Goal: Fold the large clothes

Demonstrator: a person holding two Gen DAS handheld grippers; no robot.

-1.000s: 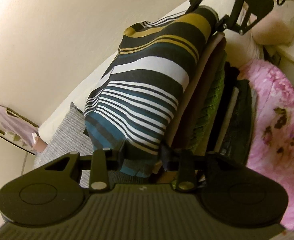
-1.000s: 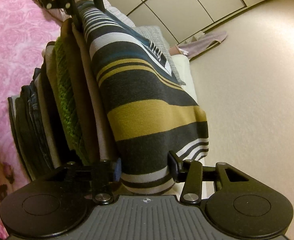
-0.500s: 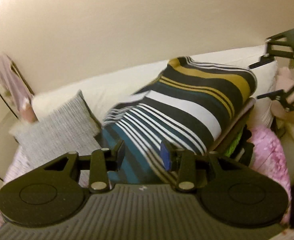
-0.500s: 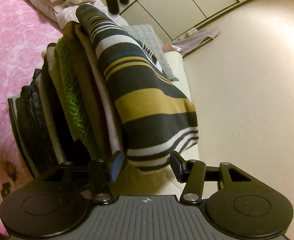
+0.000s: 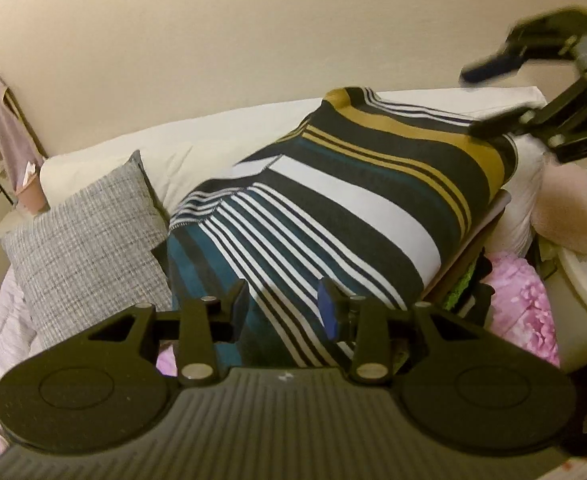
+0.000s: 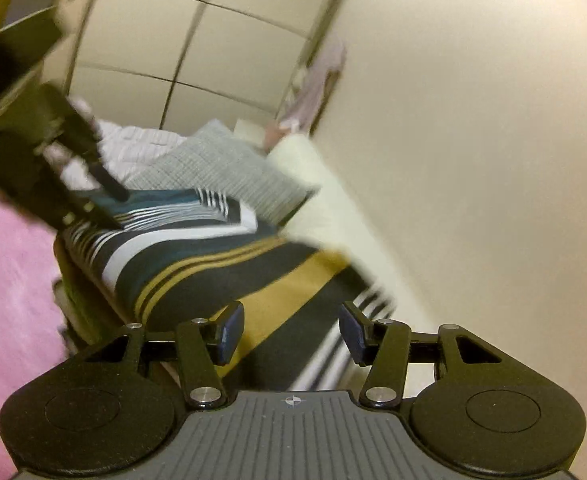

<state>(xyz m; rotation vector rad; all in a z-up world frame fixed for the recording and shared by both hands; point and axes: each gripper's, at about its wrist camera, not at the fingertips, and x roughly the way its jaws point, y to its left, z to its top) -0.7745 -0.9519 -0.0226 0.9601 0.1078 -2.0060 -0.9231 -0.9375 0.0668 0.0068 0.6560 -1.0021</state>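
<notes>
A folded striped garment point(image 5: 333, 208) in black, white, teal and mustard lies on top of a stack of folded clothes point(image 5: 465, 280) on the bed. My left gripper point(image 5: 283, 308) hovers open just above its teal end, holding nothing. The right gripper point(image 5: 489, 98) shows blurred at the upper right, above the mustard end. In the right wrist view the striped garment point(image 6: 197, 264) lies below my right gripper point(image 6: 291, 332), which is open and empty. The left gripper point(image 6: 109, 204) appears there at the far teal end.
A grey cushion point(image 5: 81, 240) leans beside the stack on the left. A white pillow point(image 5: 213, 140) runs along the cream wall behind. Pink floral bedding point(image 5: 521, 304) lies to the right, next to a white tub point(image 5: 581, 292). Cupboard doors point(image 6: 197, 52) stand beyond the bed.
Both grippers let go of the striped garment's ends and lifted up and away. The garment now rests flat on the stack.
</notes>
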